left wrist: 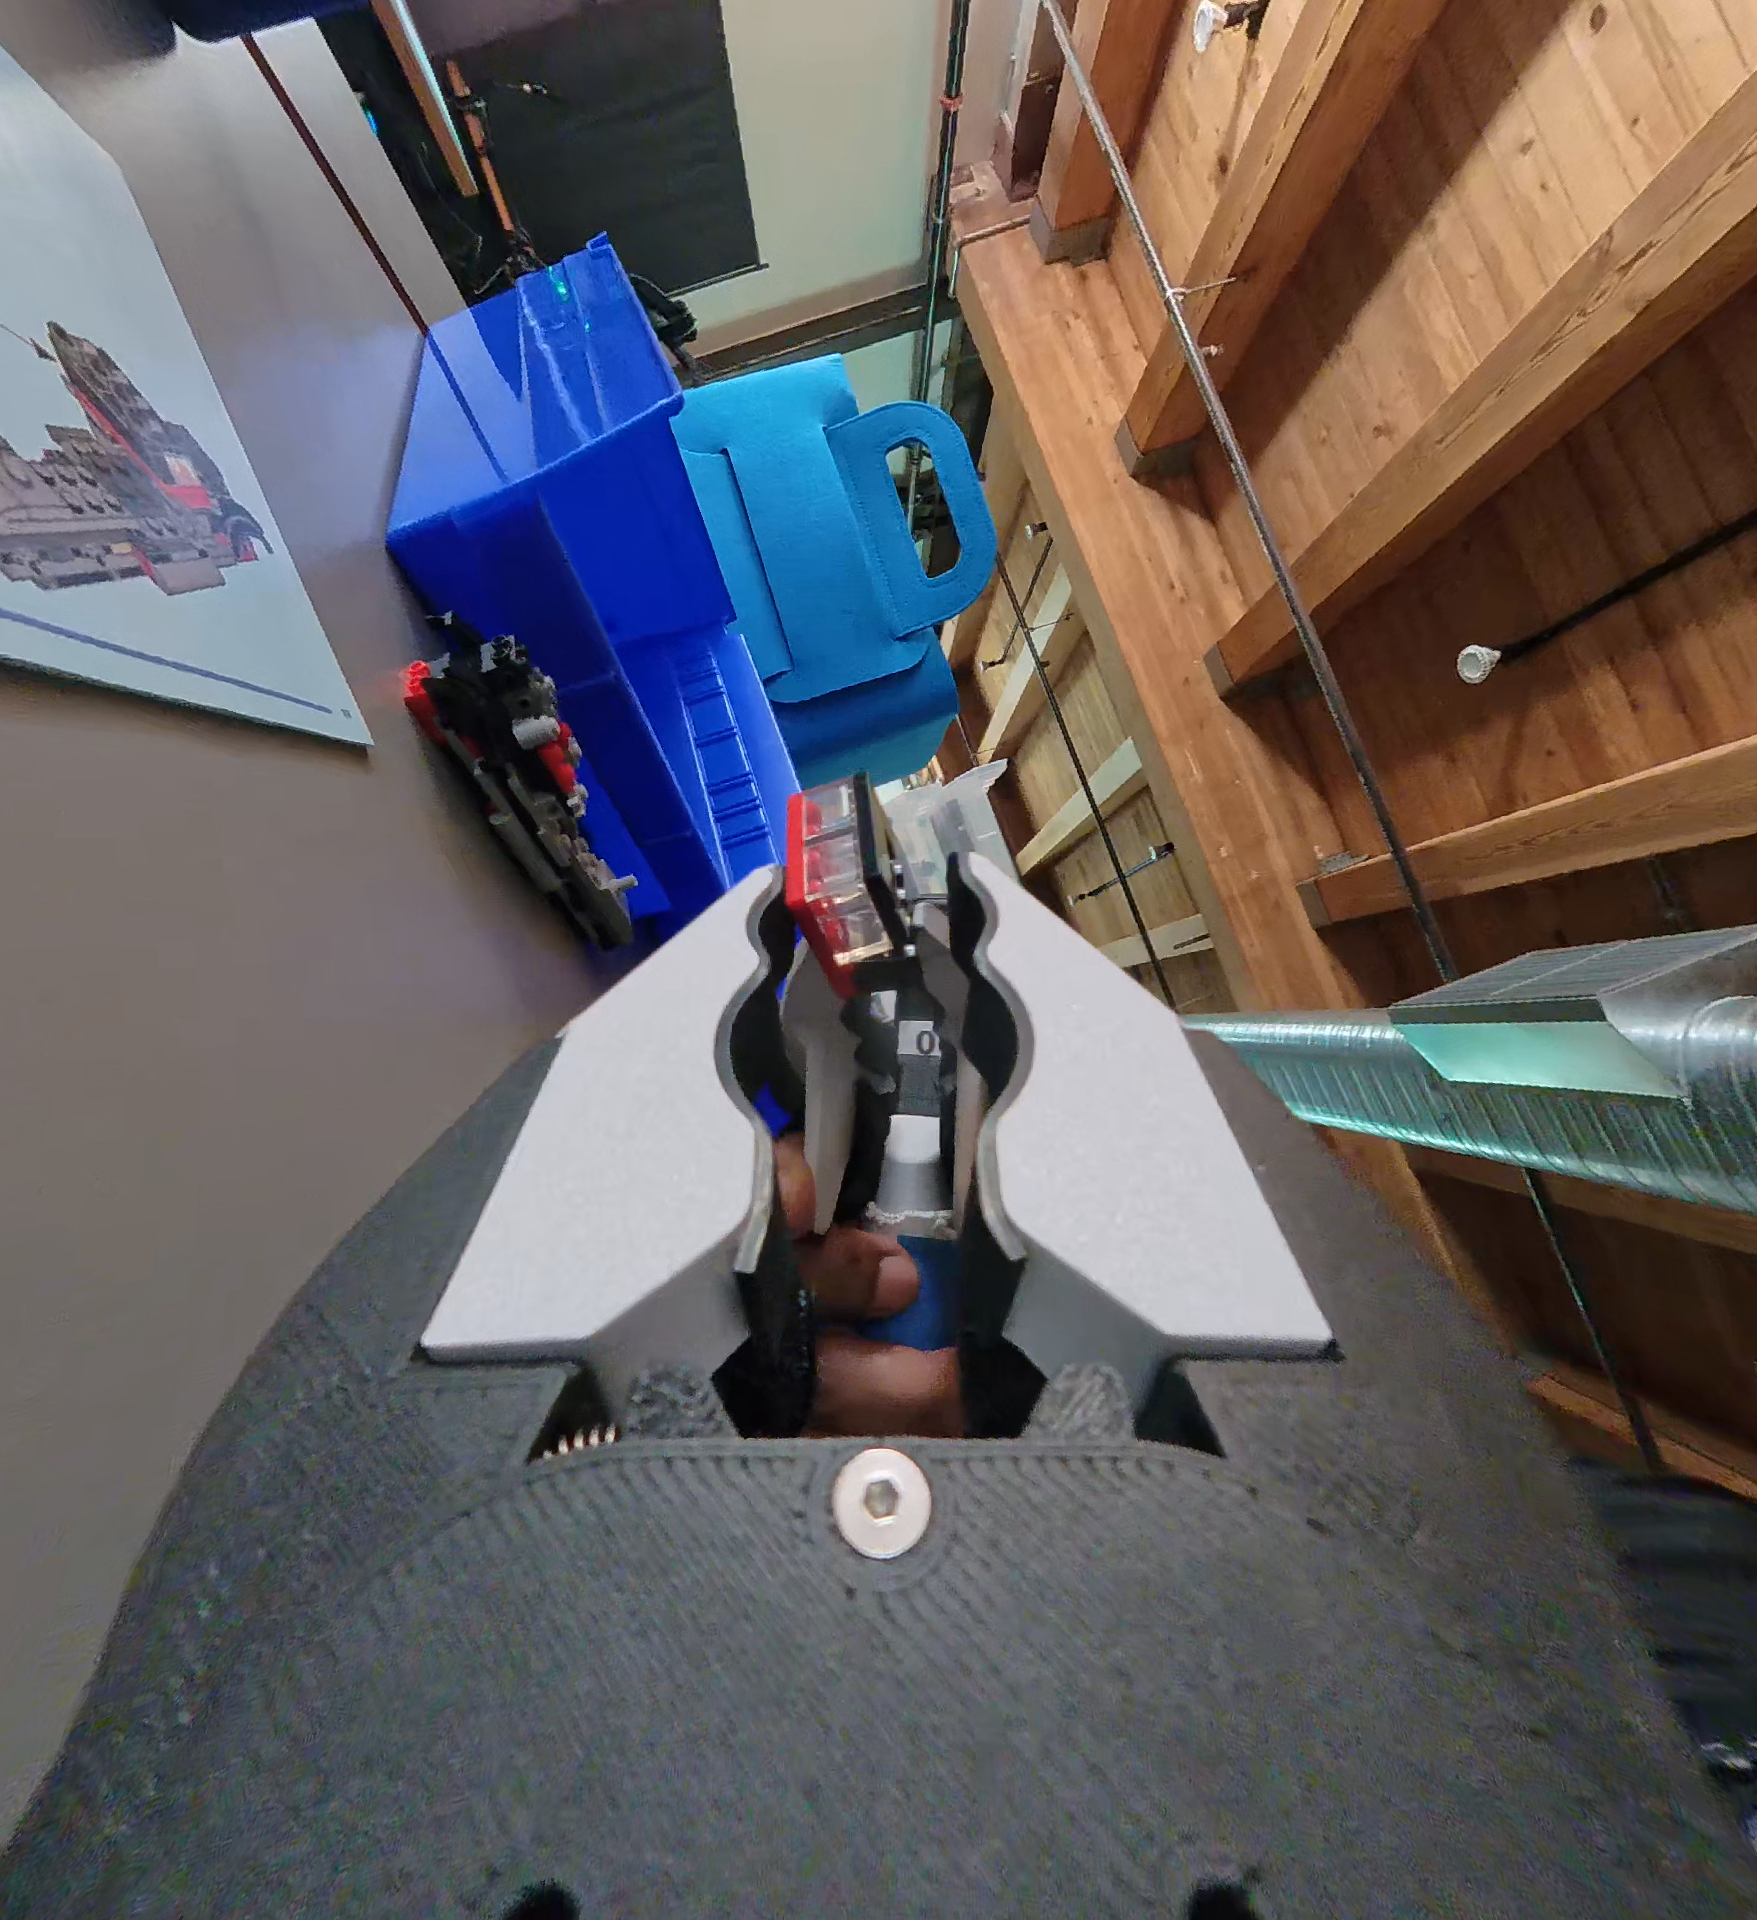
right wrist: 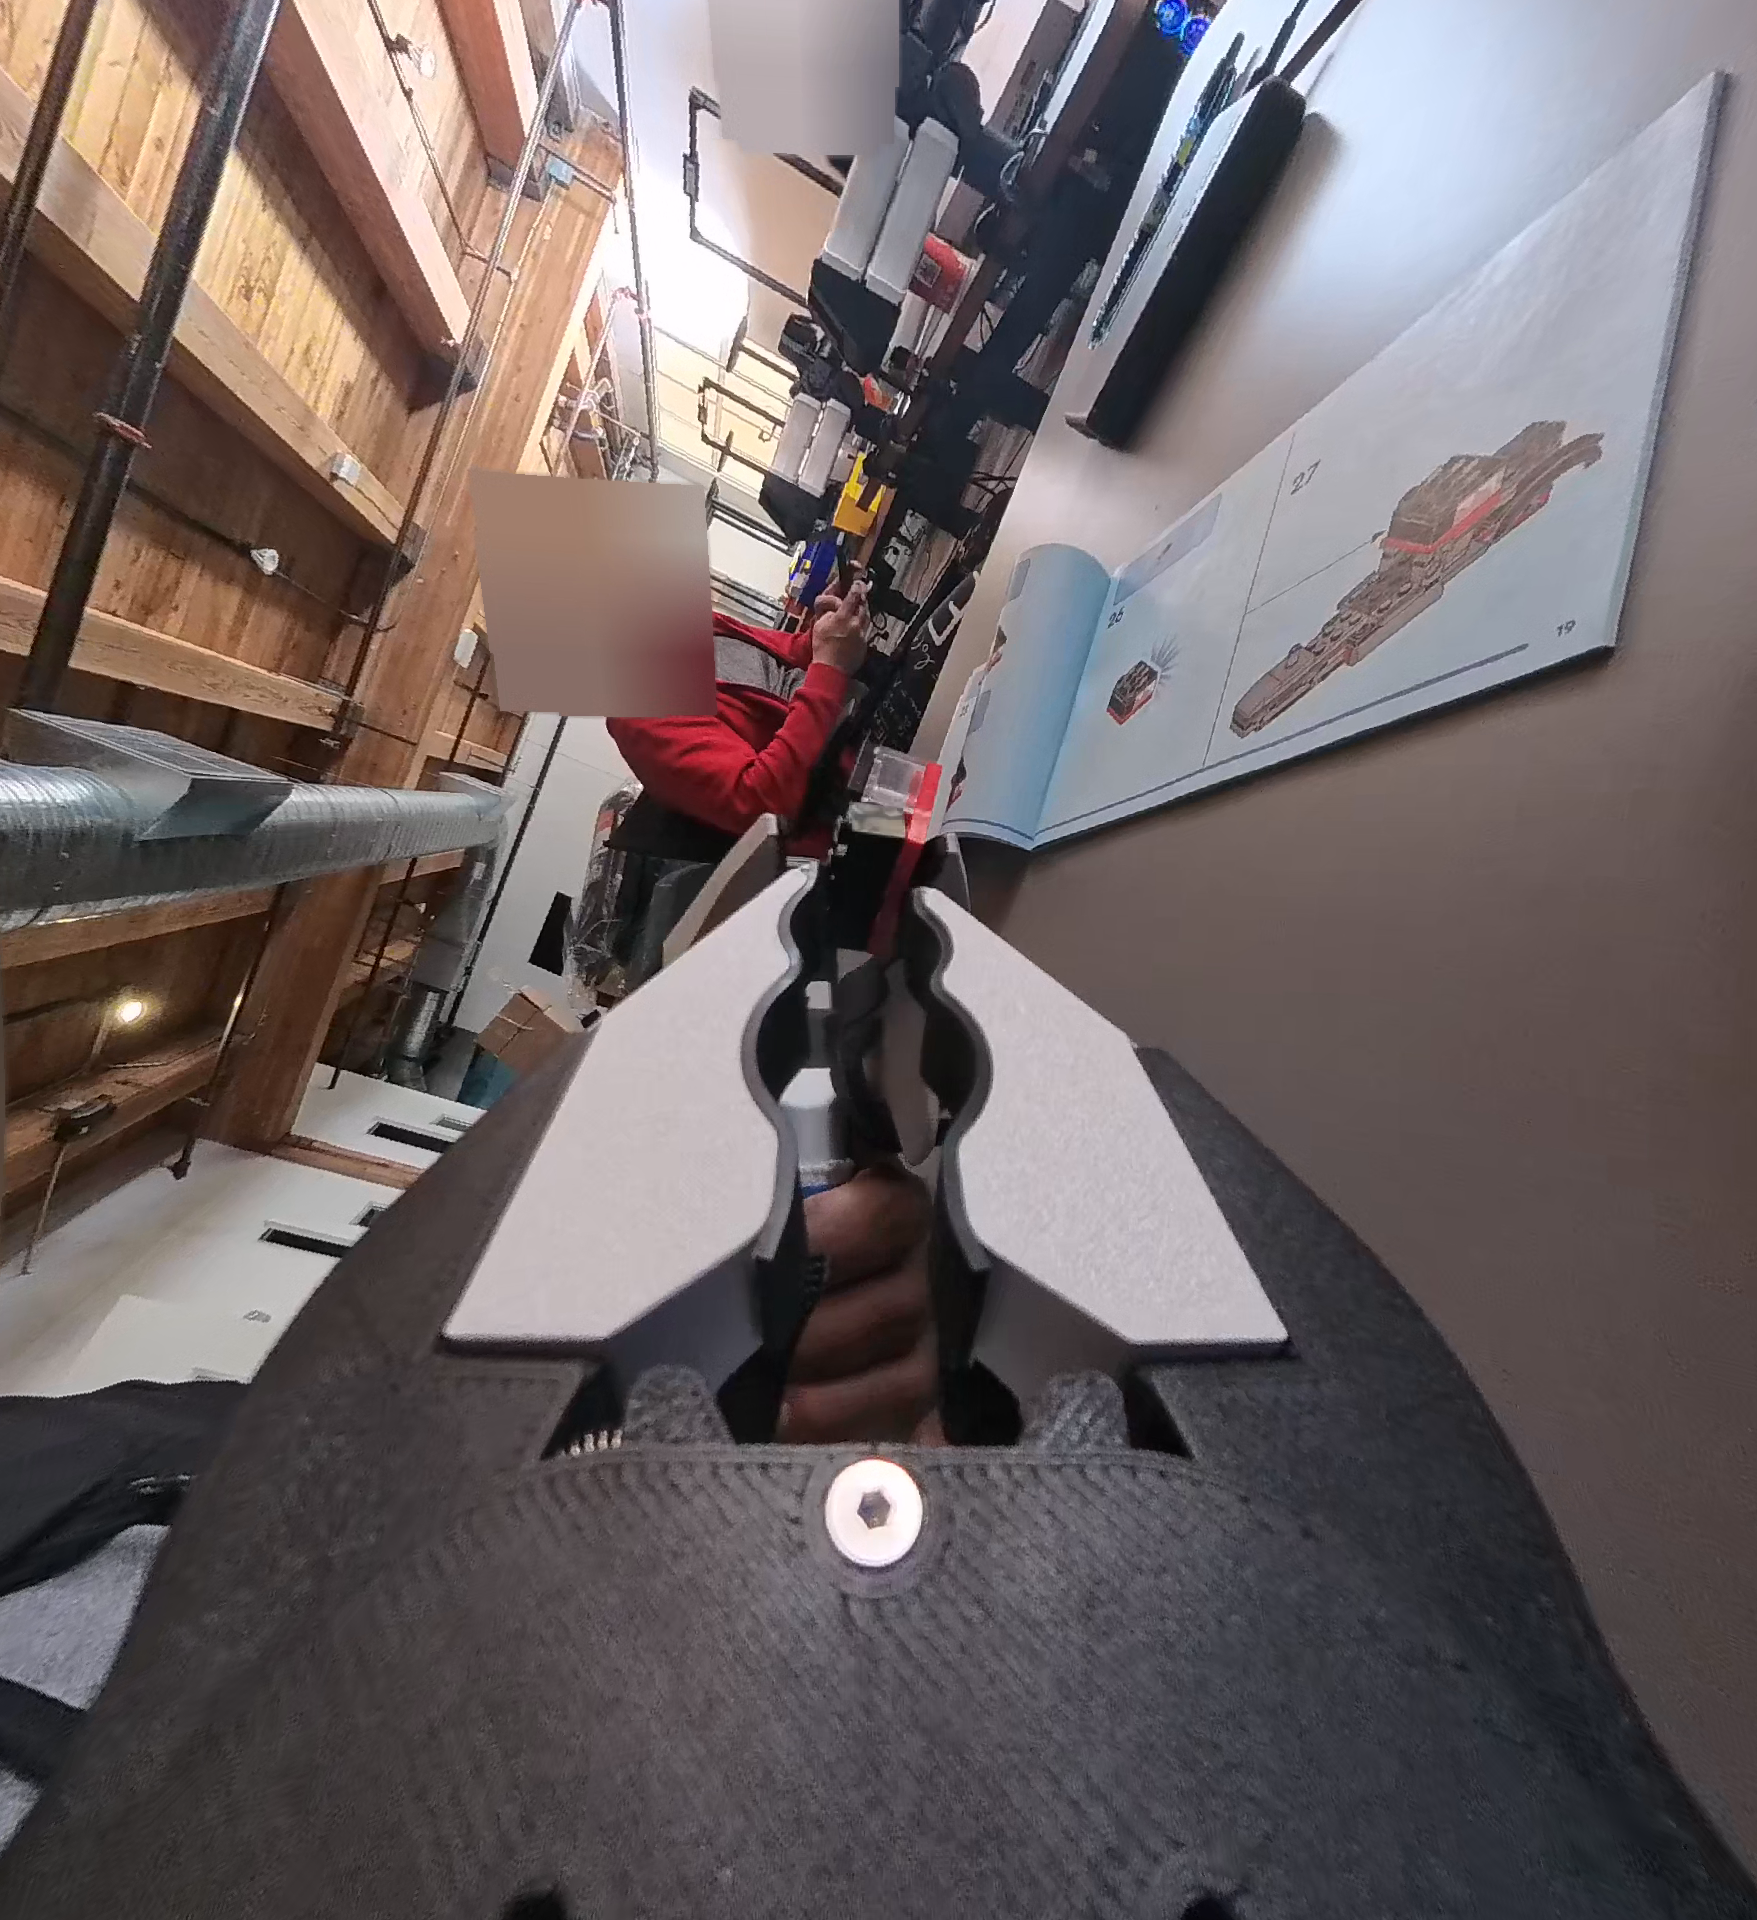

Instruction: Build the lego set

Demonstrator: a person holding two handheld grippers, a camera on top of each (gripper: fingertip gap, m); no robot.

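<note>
Brown tabletop is rolled sideways in both views, and the small red-and-clear brick assembly is pinched aloft between the narrowly closed left gripper and right gripper, so misaligned twisting risks popping it loose.

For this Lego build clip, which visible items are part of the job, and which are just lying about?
Part of the job:
- small red, black and clear brick assembly, gripped between the left gripper and right gripper
- partly built black and red model on the table
- open instruction booklet

Just lying about:
- blue plastic bin
- light blue felt bag
- black monitor
</note>
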